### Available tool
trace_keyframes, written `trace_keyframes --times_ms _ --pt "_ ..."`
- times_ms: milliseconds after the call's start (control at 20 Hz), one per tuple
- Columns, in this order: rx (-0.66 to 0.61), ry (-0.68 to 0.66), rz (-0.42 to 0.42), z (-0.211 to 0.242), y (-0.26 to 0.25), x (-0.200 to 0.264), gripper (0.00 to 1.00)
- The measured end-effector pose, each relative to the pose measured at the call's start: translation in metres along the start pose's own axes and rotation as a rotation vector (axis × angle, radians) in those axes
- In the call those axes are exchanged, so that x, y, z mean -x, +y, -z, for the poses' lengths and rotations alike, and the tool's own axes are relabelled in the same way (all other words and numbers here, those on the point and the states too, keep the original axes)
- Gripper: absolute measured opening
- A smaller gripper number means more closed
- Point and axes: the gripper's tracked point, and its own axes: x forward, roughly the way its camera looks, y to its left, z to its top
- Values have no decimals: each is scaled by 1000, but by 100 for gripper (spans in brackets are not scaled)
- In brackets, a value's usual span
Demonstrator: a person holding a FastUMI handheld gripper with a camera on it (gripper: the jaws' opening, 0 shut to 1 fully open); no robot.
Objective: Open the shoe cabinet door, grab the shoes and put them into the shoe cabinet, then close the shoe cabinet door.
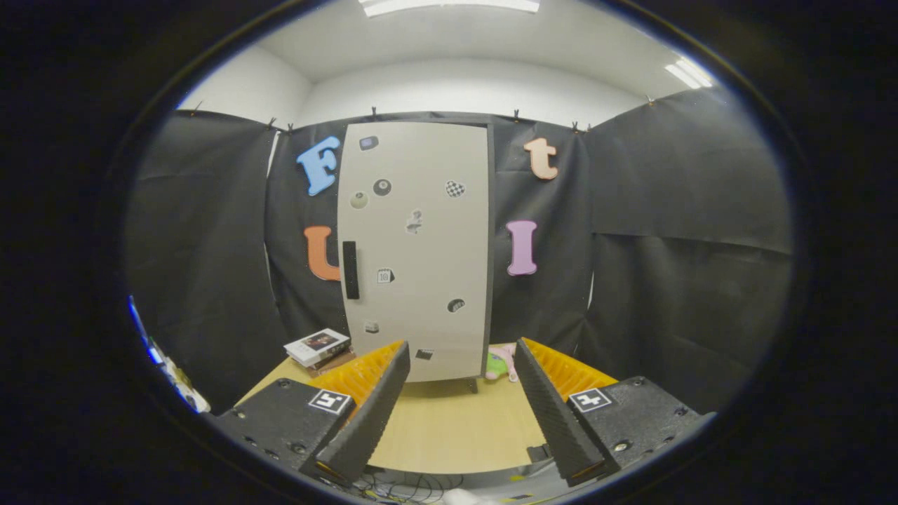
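A tall white shoe cabinet (415,245) stands at the back of a wooden table (449,428), its door closed. A black vertical handle (350,270) sits on the door's left edge, and several small stickers dot the door. A pair of small pink and green shoes (501,364) lies on the table just right of the cabinet's foot, partly hidden behind the right finger. My gripper (463,365) is open, held back from the cabinet near the table's front edge, with nothing between its fingers.
A small stack of books (317,347) lies on the table left of the cabinet, beyond the left finger. Black cloth walls close in the booth on the left, back and right. Cables hang below the table's front edge.
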Motion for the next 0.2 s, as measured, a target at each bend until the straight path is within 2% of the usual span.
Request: trace_keyframes --times_ms 200 --pt "-10 -4 6 -1 -2 -2 98"
